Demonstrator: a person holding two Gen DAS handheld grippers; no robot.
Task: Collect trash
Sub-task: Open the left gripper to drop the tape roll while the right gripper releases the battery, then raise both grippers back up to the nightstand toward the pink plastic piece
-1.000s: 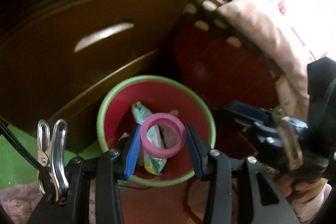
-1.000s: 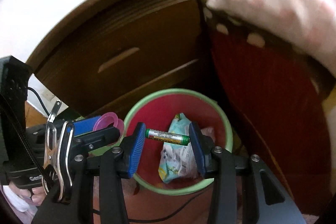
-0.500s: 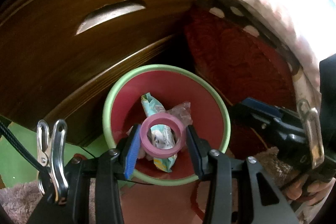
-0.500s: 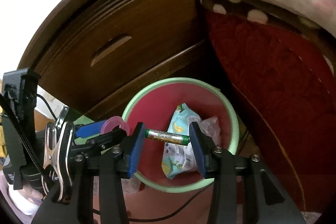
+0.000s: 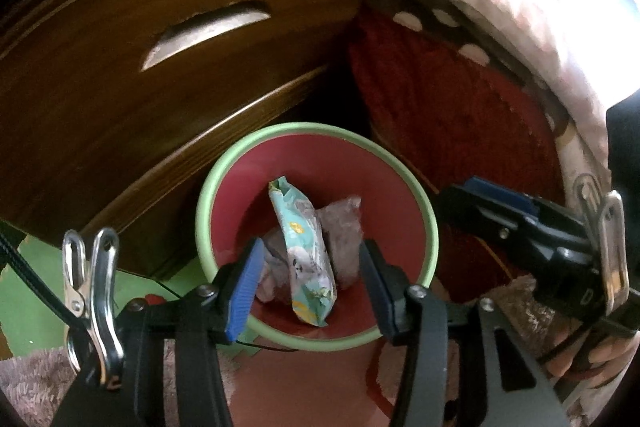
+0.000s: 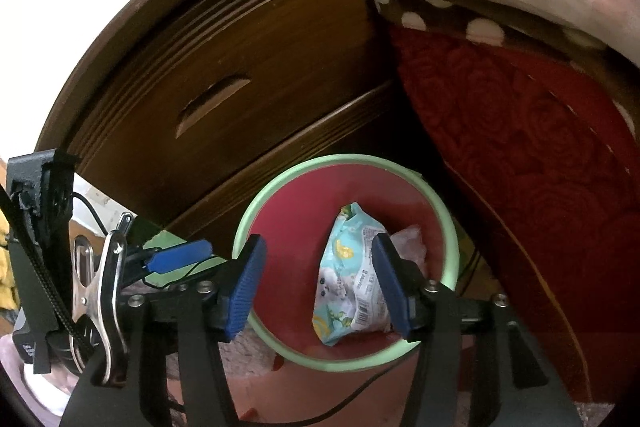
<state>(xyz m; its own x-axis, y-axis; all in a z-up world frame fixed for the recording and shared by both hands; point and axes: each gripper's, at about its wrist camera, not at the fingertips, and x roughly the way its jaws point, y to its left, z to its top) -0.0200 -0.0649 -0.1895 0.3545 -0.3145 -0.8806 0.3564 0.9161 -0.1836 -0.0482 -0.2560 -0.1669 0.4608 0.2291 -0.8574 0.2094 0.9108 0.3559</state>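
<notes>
Dark wooden drawer (image 6: 248,67) beside bed (image 6: 540,155)

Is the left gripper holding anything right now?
No. The left gripper is opening, nothing between its blue pads; only the bin and its wrapper show below.

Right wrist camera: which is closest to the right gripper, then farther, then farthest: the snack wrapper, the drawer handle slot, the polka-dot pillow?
From the right gripper, jaws opening and empty:
1. Snack wrapper, just below, inside the bin.
2. Drawer handle slot, up and left.
3. Polka-dot pillow, top right.
</notes>
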